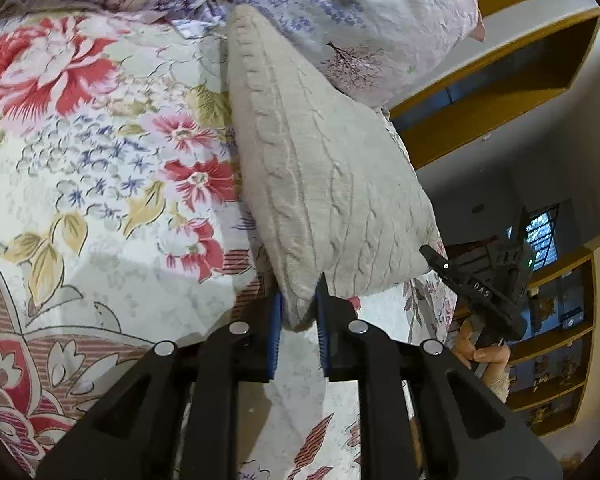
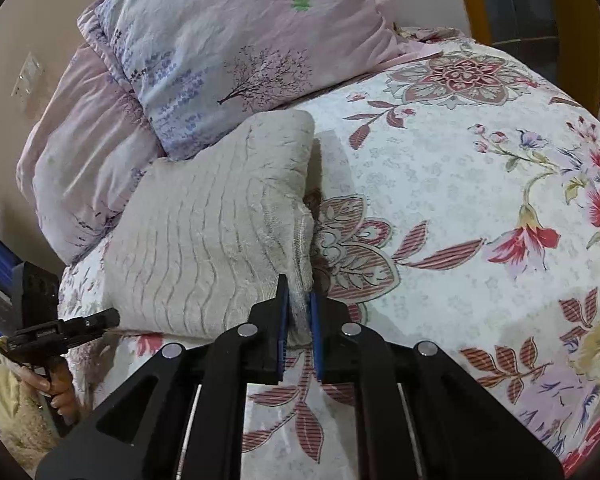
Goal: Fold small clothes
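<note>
Both claws, left claw (image 1: 298, 312) and right claw (image 2: 298, 312), are clamped on corners of the beige cable-knit garment (image 1: 320, 184), lifted ahead of them over the floral bedspread (image 1: 80, 160); it looks already doubled, with further folding seemingly left.

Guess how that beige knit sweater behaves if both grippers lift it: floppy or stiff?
Probably floppy: the sweater bunches and puckers where the left gripper and right gripper pinch it. Likely light yet bulky, since the thick cable knit holds soft folds. Unlikely to slip; the fuzzy surface should catch on the bedspread.
</note>
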`<move>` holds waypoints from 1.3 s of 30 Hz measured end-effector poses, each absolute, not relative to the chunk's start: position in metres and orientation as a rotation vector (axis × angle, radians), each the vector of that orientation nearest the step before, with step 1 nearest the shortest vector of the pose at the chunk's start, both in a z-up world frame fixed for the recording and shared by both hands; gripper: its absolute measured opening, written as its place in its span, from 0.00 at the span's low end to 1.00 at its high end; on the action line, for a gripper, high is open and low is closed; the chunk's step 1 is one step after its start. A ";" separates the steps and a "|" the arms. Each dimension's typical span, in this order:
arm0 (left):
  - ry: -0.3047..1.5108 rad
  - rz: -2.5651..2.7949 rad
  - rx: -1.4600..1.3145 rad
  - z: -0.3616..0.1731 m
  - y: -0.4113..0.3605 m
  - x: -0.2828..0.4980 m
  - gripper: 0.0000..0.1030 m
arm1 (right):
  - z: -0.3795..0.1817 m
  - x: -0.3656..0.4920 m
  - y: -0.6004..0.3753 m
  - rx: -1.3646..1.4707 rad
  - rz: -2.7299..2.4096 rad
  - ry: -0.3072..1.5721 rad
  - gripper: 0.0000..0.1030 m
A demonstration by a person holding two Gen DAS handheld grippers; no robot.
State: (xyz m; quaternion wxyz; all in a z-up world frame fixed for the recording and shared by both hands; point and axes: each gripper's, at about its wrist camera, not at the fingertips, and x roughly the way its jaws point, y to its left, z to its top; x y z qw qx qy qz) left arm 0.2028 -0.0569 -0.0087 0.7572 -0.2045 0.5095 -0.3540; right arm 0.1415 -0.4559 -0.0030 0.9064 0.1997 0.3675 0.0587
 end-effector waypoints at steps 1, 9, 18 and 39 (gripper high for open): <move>1.109 -0.777 -0.436 -0.006 -0.057 0.202 0.20 | -0.001 0.141 -0.458 0.430 0.137 0.765 0.18; 1.029 -0.710 -0.501 0.022 -0.042 0.225 0.74 | 0.023 0.162 -0.490 0.707 0.241 0.707 0.52; 1.040 -0.605 -0.541 0.013 -0.058 0.269 0.77 | 0.006 0.239 -0.490 0.815 0.232 0.830 0.15; 1.009 -0.597 -0.456 0.011 -0.079 0.278 0.77 | 0.048 0.208 -0.443 0.329 0.028 0.627 0.34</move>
